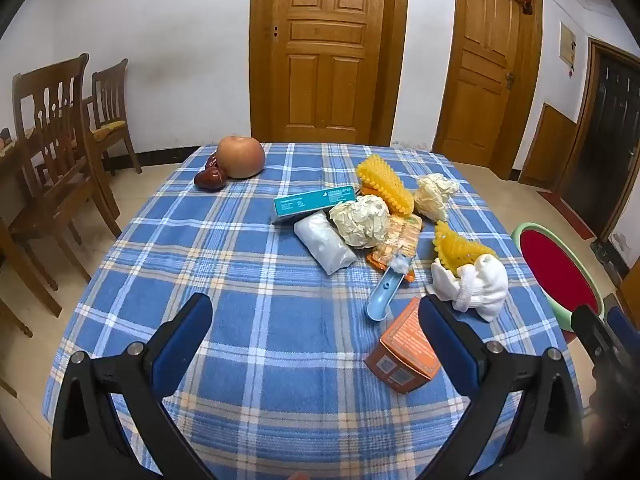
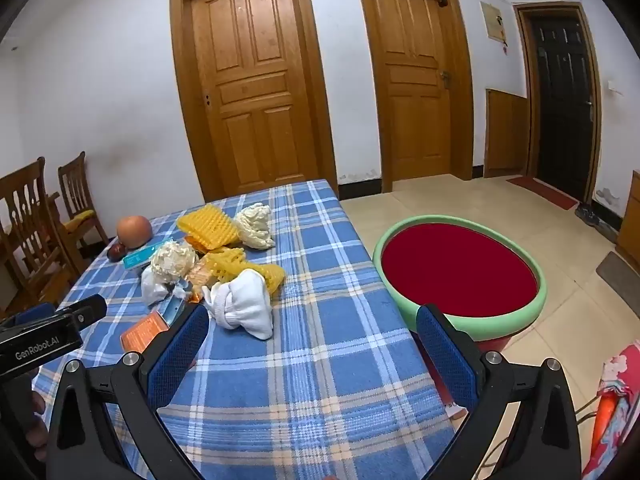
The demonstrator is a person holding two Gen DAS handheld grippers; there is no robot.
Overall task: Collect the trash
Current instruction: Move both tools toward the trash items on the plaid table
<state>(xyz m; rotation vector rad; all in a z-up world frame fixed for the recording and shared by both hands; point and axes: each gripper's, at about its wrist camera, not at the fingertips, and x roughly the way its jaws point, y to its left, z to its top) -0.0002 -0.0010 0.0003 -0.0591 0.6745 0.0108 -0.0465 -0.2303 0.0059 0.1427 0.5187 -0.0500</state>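
A pile of trash lies on the blue plaid tablecloth (image 1: 248, 280): an orange box (image 1: 404, 354), a white foam net (image 1: 478, 286), yellow foam nets (image 1: 386, 186), crumpled paper balls (image 1: 360, 220), a teal box (image 1: 312, 202), a white packet (image 1: 324, 246), a light blue scoop (image 1: 386, 294). My left gripper (image 1: 316, 316) is open and empty above the near cloth, its right finger beside the orange box. My right gripper (image 2: 314, 330) is open and empty, just right of the white foam net (image 2: 244, 310). A green-rimmed red basin (image 2: 460, 272) stands right of the table.
An apple (image 1: 241, 157) and red dates (image 1: 211, 178) lie at the table's far left corner. Wooden chairs (image 1: 56, 152) stand to the left. Two wooden doors (image 1: 328, 52) are behind. The table's right edge (image 2: 380, 280) borders tiled floor.
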